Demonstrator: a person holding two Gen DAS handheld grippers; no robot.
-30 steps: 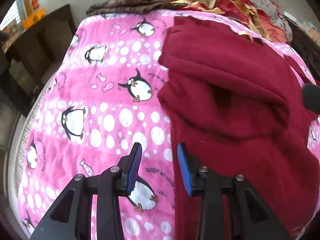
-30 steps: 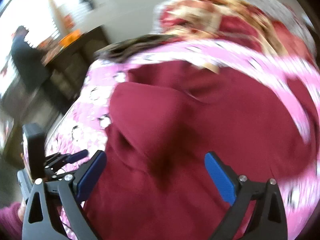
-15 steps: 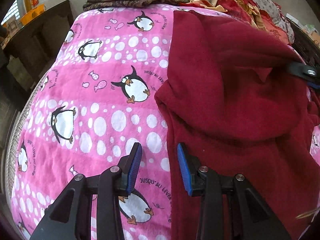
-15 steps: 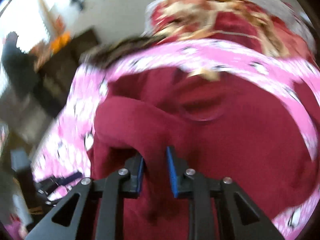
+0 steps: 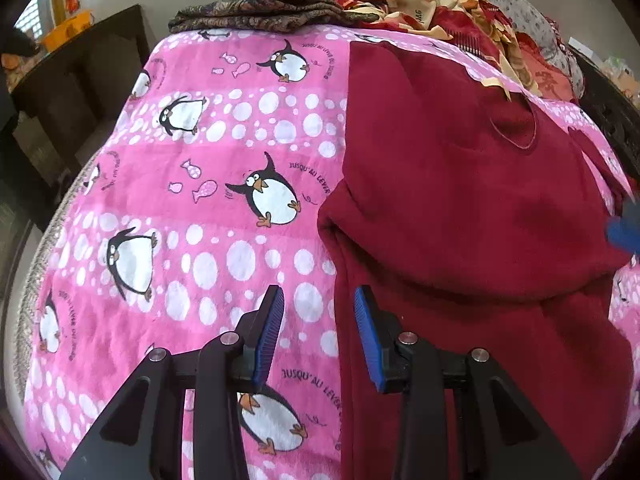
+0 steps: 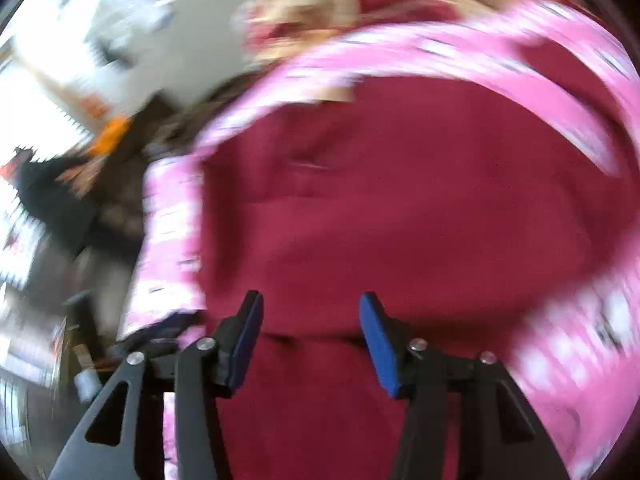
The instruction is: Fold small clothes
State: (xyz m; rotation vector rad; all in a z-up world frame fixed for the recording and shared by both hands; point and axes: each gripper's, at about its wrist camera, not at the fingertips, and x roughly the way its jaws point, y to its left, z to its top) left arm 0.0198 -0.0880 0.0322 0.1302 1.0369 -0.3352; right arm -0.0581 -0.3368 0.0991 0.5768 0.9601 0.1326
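A dark red fleece garment (image 5: 460,208) lies on a pink penguin-print blanket (image 5: 224,200), its upper part folded over the lower part. My left gripper (image 5: 318,332) is open and empty, hovering over the garment's left edge. My right gripper (image 6: 310,338) is open and empty above the middle of the garment (image 6: 380,200); that view is motion-blurred. A blue pad of the right gripper shows at the right edge of the left wrist view (image 5: 626,228).
A pile of red and cream patterned fabric (image 5: 440,4) and a dark patterned cloth (image 5: 264,10) lie at the far end of the blanket. Dark furniture (image 5: 72,80) stands to the left. The blanket's left edge (image 5: 36,280) drops off.
My right gripper was shut on a fold of the red garment half a second ago; it has let go, opened and pulled back. The fold now lies flatter. My left gripper barely moved.
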